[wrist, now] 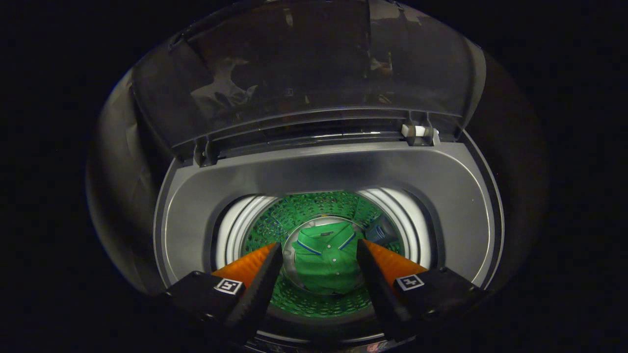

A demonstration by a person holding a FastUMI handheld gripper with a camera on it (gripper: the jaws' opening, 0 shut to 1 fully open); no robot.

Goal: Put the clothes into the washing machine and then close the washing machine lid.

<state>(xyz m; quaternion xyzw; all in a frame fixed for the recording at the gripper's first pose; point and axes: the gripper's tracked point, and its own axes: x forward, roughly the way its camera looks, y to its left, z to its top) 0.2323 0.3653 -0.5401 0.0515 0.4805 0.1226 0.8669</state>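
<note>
Green cloth marks the landmark: a polo shirt (pixel 325 262) lies at the bottom of the washing machine (pixel 196 215) drum, seen between and beyond the fingers. Left of the shirt stands one finger (pixel 260 279), right of it the other, spread apart with nothing between them — the gripper (pixel 320 252) is open and empty above the tub mouth. The shirt's collar points away from the fingers, toward the hinge side, and its long axis runs from collar to hem, roughly in line with the fingers. Above and behind the shirt the smoked lid (pixel 304 73) stands raised. I judge the loading step done, though the dim drum may hide more cloth. Next the lid must close — that calls for drawing back, reaching its free edge and swinging it down over the shirt.
</note>
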